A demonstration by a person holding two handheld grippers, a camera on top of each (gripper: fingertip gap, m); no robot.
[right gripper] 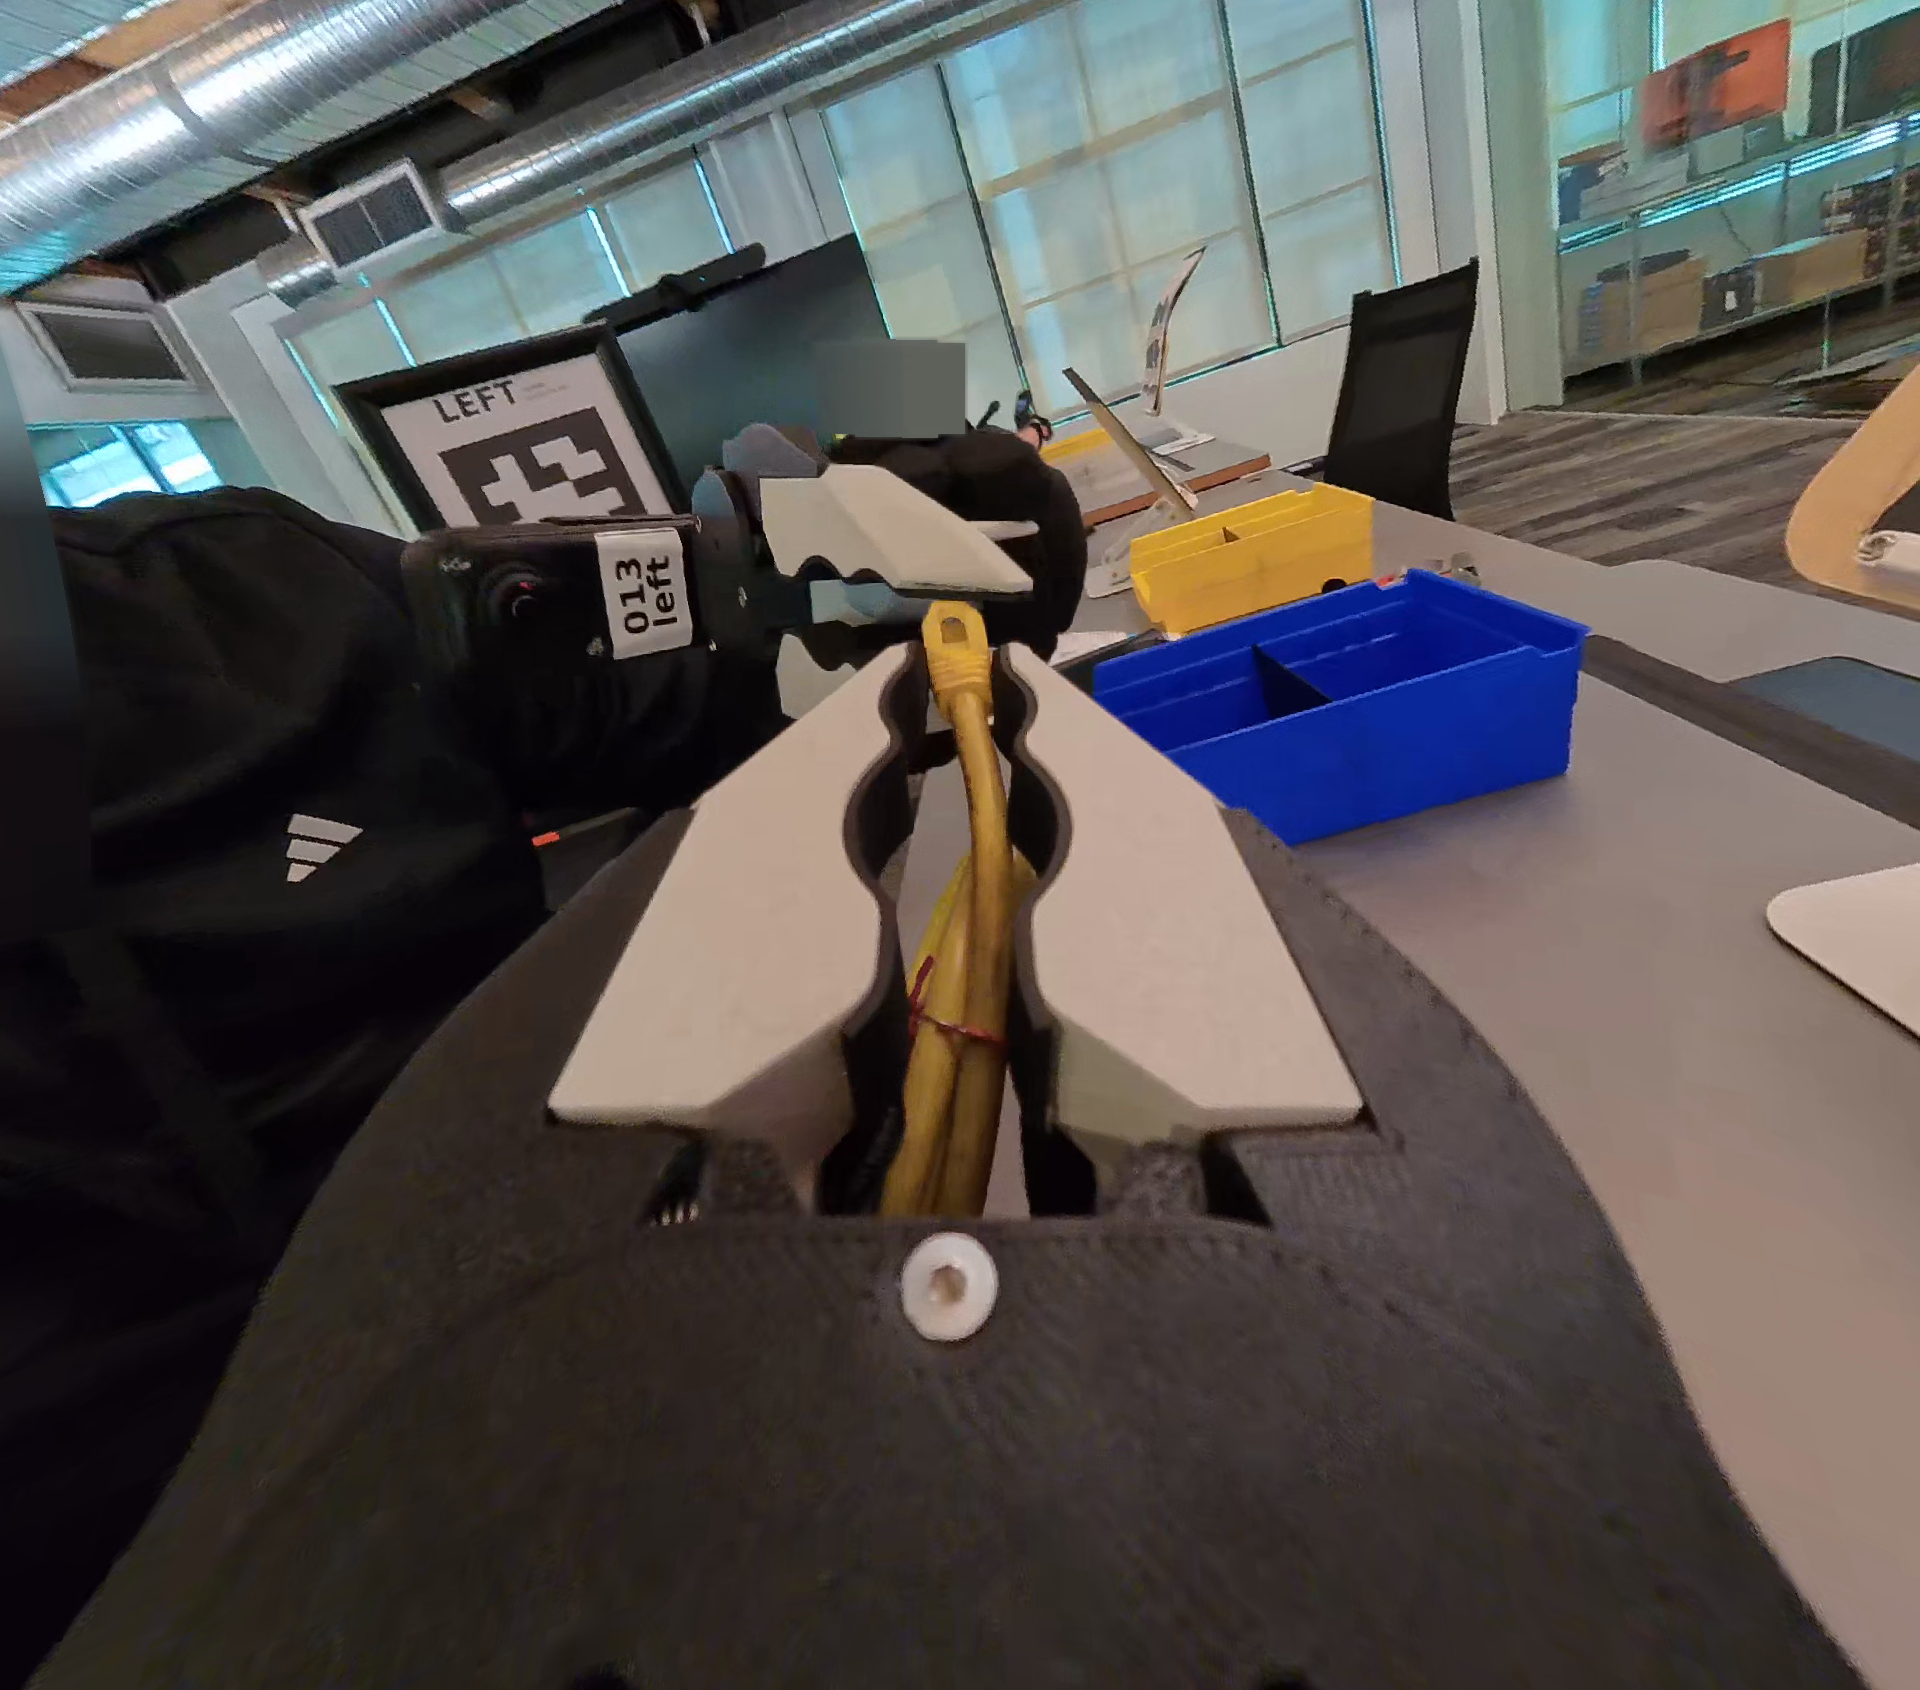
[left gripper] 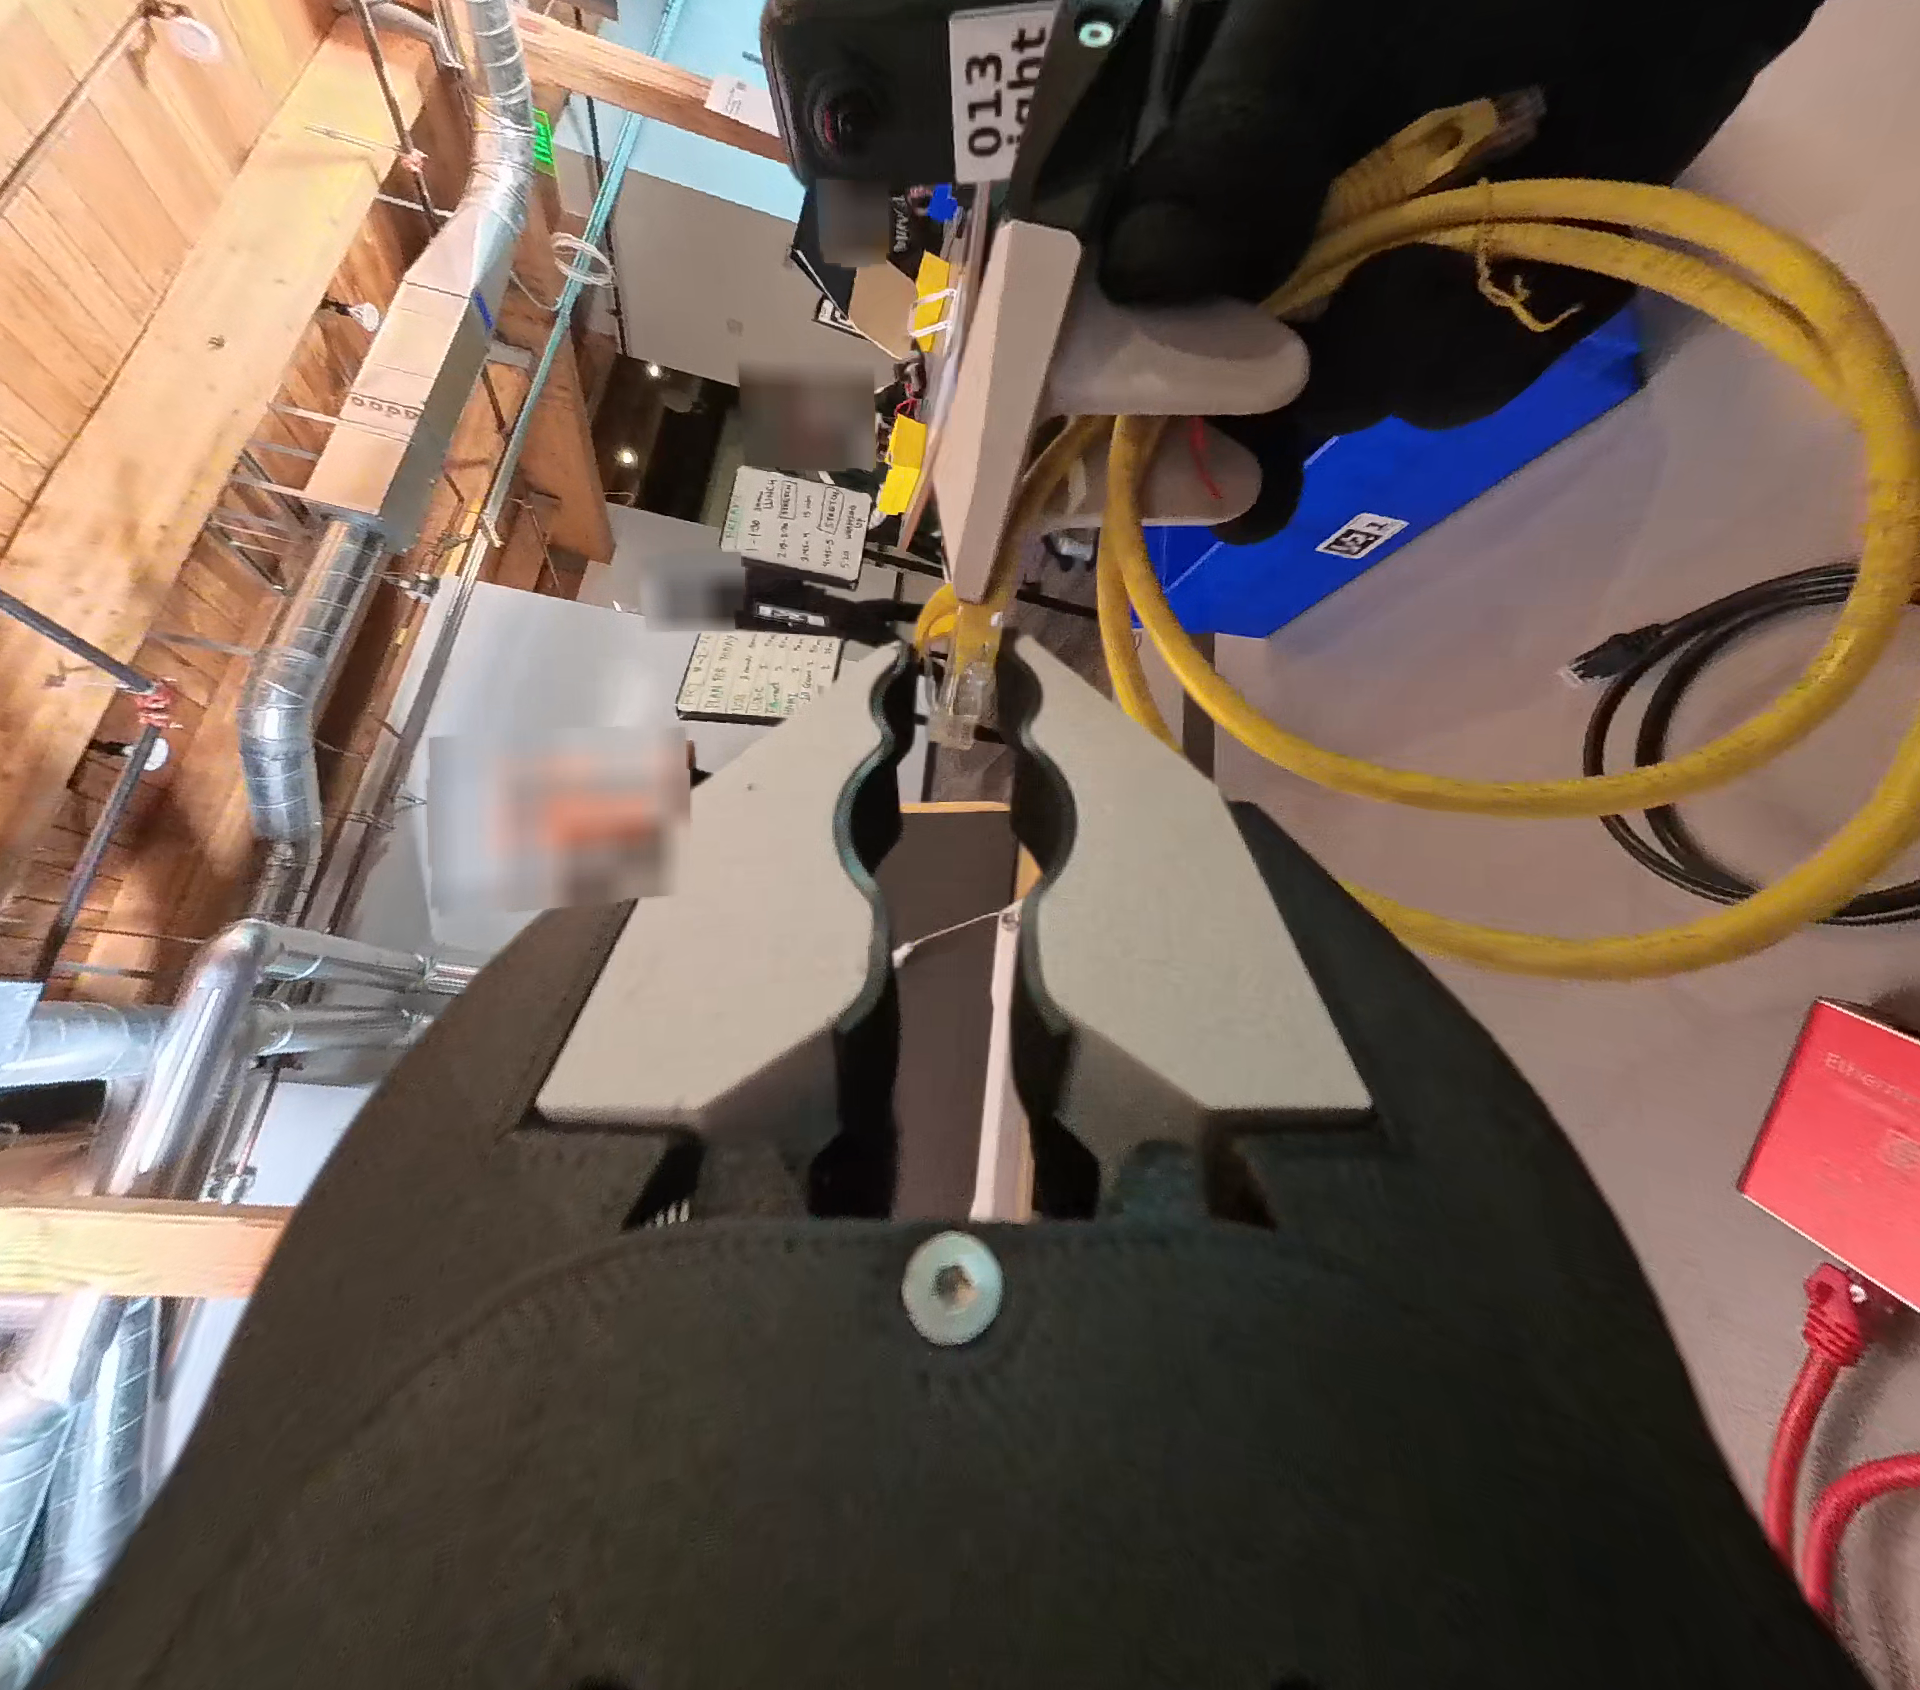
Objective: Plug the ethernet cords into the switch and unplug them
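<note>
Grey table [right gripper: 1558, 965] with blue bin [right gripper: 1351, 736], silver ceiling ducts [right gripper: 520, 30] overhead

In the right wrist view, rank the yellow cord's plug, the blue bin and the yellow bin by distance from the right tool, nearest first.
1. yellow cord's plug: sticking out at the tips of the right tool.
2. blue bin: on the table, ahead and to the right.
3. yellow bin: behind the blue bin, farther back on the table.

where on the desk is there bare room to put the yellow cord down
Bare grey desk lies below the blue bin, left of the white slab. In the left wrist view it is crowded: yellow cord, black cable, red switch with a red cord at its edge.
</note>
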